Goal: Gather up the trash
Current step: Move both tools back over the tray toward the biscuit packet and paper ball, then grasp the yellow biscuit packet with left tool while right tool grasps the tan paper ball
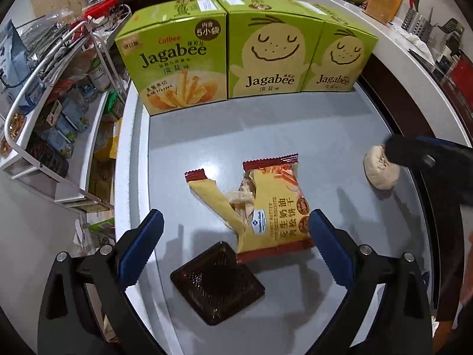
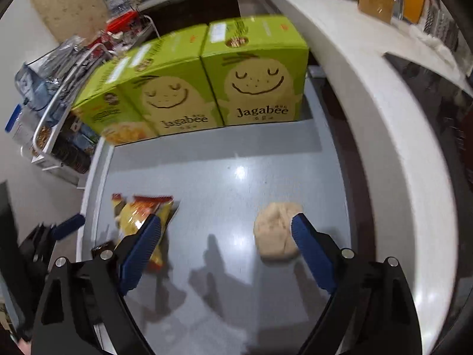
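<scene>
- Left hand-held gripper point(image 1: 236, 236): jaws wide and empty, poised over the torn yellow biscuit wrapper point(image 1: 266, 204) at the middle of the grey surface point(image 1: 295, 124); a dark brown plastic tray point(image 1: 217, 284) lies just near of the wrapper.
- Right hand-held gripper point(image 2: 226, 245): jaws wide, nothing held; a crumpled beige tissue wad point(image 2: 276, 230) sits by its right finger — contact unclear.
- Far edge: three green Jagabee boxes point(image 1: 263, 56), upright.
- Step, as judged: approach. Next — lower each gripper astride its item, then close.
</scene>
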A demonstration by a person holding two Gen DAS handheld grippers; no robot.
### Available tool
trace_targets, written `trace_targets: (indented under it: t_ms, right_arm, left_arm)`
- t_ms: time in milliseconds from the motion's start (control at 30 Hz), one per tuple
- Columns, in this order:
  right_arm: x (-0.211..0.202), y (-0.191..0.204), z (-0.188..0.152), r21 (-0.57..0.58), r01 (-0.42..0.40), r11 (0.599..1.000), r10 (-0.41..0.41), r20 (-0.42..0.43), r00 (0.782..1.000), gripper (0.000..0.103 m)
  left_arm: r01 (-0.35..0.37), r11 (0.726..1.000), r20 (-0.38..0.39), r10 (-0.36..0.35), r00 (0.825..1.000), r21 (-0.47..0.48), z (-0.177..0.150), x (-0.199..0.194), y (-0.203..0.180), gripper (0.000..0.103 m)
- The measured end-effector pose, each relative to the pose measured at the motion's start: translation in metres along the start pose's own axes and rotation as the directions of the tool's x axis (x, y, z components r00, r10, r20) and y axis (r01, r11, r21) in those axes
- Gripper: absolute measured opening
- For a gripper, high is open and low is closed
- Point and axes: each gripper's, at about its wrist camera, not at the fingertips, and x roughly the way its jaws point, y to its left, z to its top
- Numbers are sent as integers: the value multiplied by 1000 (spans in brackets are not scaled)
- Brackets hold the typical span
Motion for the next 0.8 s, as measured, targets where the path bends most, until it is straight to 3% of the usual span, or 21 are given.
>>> trace_targets:
  t_ms: [200, 300, 367, 433, 533, 567, 600, 700, 800]
  right_arm:
    - [43, -10, 3, 67, -109, 992, 117, -125, 985, 88]
    - [49, -15, -7, 131, -168, 977, 184, -125, 975, 89]
    - [46, -15, -15, 168, -232, 958, 256, -141, 956, 90]
    - [42, -12, -30, 213, -311, 926, 348, -165, 923, 90]
    - [20, -6, -45, 196, -354, 915, 380, -116, 918, 89]
    - [7, -3, -49, 170, -351, 921, 369, -85, 926, 89]
    - [-9, 2, -53, 120, -305, 945, 312, -47, 949, 89]
    - [-33, 13, -56, -16, -113, 993, 113, 9, 994, 90]
    - [-27, 26, -59, -156, 46, 987, -48, -10, 999, 90]
  left_arm:
    - [19, 1000, -5, -19, 1000, 3, 1, 5, 3, 99]
    - [17, 1000, -7, -17, 1000, 21, 1, 5, 3, 99]
    - [5, 999, -4, -5, 1000, 41, -1, 3, 2, 99]
    - [-12, 998, 2, 12, 1000, 61, -3, 1, 2, 99]
    - [-14, 997, 2, 14, 1000, 72, -8, -3, 6, 99]
    - [-3, 998, -1, 3, 1000, 70, -8, -4, 7, 99]
    - [11, 998, -5, -11, 1000, 67, -7, -3, 8, 99]
    - [32, 997, -15, -31, 999, 66, -1, 1, 3, 99]
    - [52, 998, -43, -50, 998, 44, 8, 11, -5, 99]
